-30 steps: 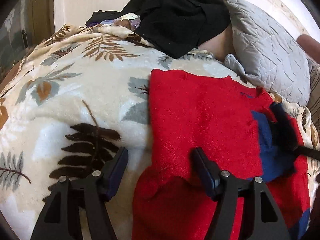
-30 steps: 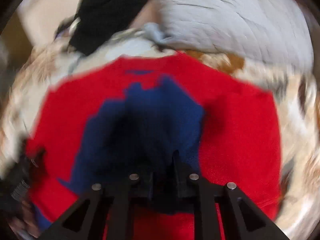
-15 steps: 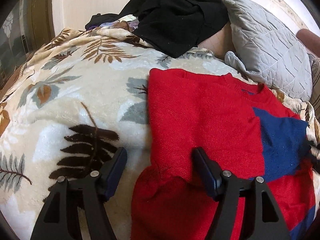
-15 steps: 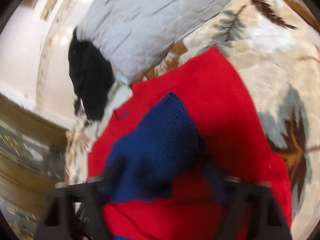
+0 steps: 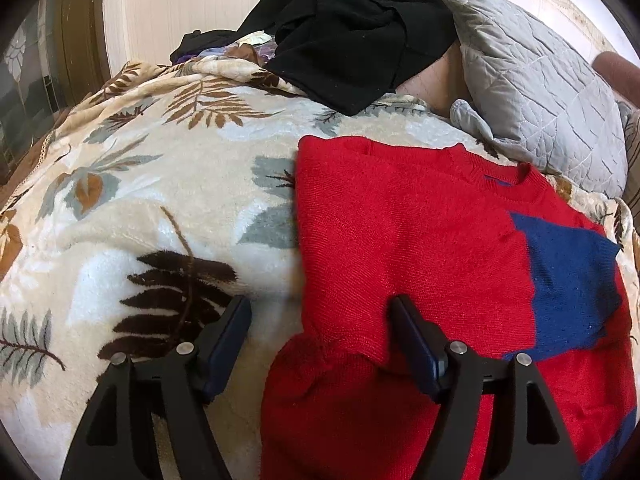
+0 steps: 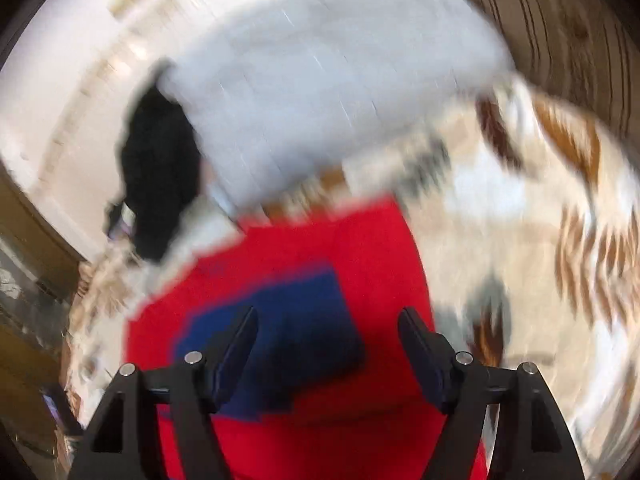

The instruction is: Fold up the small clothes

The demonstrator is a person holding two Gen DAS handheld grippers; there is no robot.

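Note:
A red knit sweater (image 5: pixel 400 240) lies flat on the bed, with its blue sleeve (image 5: pixel 568 280) folded across its right side. My left gripper (image 5: pixel 320 303) hangs low over the sweater's near left edge. Its jaws are opening: one finger is over the blanket, the other over the red knit, and nothing is pinched. The right wrist view is blurred by motion. There, my right gripper (image 6: pixel 327 313) hovers above the blue sleeve (image 6: pixel 288 320) and the red sweater (image 6: pixel 360 240). Its jaws are opening wide, and the sleeve lies loose below them.
A leaf-patterned fleece blanket (image 5: pixel 160 200) covers the bed. A grey quilted pillow (image 5: pixel 540 92) leans at the far right, close to the sweater's collar. A heap of black clothes (image 5: pixel 352 28) sits at the back against the pale wall. Dark wooden furniture (image 5: pixel 76 40) stands at the far left.
My right gripper was shut on the blue sleeve; it has let go, spread its jaws and drawn back and up. The sleeve now rests on the red body. The left gripper stayed put.

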